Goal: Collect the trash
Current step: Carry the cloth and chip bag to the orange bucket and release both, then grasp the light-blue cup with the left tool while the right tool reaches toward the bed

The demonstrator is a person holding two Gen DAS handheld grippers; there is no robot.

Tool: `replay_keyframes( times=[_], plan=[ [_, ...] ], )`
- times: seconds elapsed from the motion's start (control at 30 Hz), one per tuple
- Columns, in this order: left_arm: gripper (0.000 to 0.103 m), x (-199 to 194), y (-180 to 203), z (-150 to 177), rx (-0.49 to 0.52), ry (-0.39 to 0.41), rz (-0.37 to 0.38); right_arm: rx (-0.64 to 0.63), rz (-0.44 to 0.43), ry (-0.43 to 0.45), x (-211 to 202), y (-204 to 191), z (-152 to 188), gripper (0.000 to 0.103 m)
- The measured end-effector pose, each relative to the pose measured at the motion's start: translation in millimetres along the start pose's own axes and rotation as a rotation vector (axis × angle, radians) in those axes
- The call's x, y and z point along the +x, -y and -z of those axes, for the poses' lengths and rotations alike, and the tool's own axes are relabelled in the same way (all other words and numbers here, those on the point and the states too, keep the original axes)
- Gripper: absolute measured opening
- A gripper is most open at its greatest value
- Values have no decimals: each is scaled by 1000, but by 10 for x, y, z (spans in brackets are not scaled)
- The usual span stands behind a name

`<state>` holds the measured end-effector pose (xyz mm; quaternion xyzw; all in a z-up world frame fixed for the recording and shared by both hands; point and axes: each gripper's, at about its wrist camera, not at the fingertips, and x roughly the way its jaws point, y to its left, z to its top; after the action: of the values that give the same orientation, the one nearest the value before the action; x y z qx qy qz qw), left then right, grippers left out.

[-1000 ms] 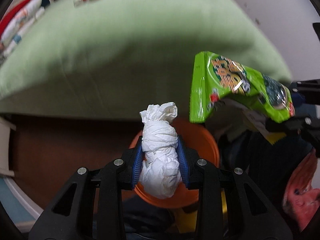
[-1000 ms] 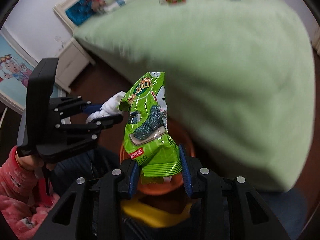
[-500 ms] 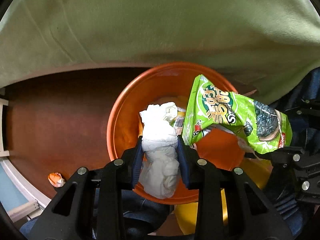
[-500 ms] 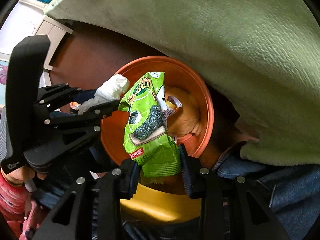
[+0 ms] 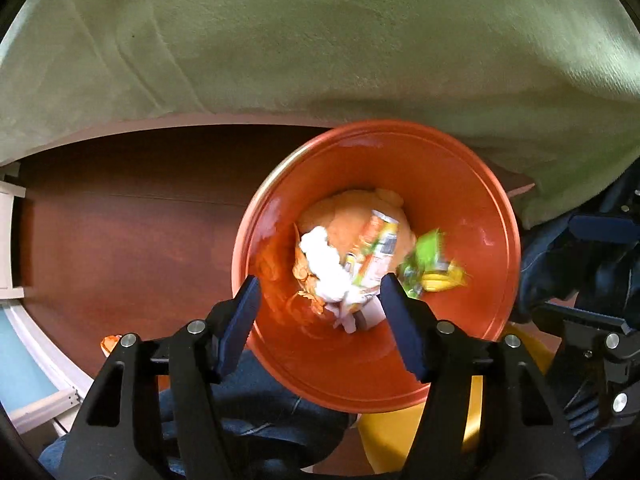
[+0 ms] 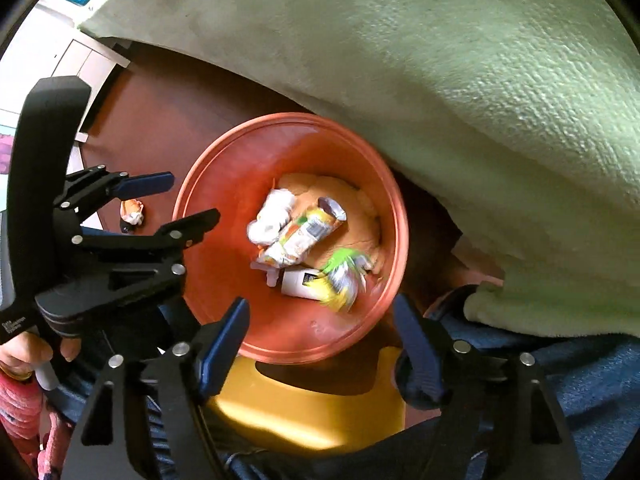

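Note:
An orange bin [image 5: 492,216] stands on the brown floor below both grippers; it also shows in the right wrist view [image 6: 224,184]. Inside lie a white tissue wad [image 5: 326,260], an orange-and-white carton [image 5: 378,248] and a blurred green snack bag [image 5: 430,268]. The right wrist view shows the tissue wad [image 6: 272,216], the carton [image 6: 308,232], the green bag [image 6: 344,276] and a white container [image 6: 300,282]. My left gripper [image 5: 320,320] is open and empty above the bin's near rim. My right gripper [image 6: 320,336] is open and empty above the bin. The left gripper also shows in the right wrist view [image 6: 176,200].
A green blanket [image 5: 320,40] overhangs the bin's far side. A small orange-and-white scrap [image 6: 132,212] lies on the floor left of the bin. A yellow stool [image 6: 304,404] and blue jeans [image 6: 592,380] sit below the bin. White furniture [image 5: 12,240] stands at the left.
Both grippers have opened. The tissue wad and the green snack bag have dropped from them into the orange bin.

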<state>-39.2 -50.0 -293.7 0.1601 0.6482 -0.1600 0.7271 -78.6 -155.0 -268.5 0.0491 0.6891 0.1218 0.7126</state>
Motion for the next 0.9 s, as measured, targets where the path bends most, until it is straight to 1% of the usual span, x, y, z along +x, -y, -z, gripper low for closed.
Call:
replay_keyframes(
  times=[0.1, 0.13, 0.3, 0.73, 0.9],
  plan=[
    [65, 11, -21, 46, -4, 2, 0, 9, -5, 4, -1, 68, 24, 73],
    [65, 16, 12, 124, -5, 4, 2, 10, -6, 5, -19, 69, 27, 73],
    [65, -4, -17, 164, -6, 9, 0, 21, -19, 3, -7, 94, 23, 73],
    [65, -21, -21, 135, -7, 21, -1, 19, -16, 18, -42, 84, 34, 73],
    [65, -98, -43, 124, -21, 41, 8, 17, -35, 34, -119, 77, 28, 73]
  ],
)
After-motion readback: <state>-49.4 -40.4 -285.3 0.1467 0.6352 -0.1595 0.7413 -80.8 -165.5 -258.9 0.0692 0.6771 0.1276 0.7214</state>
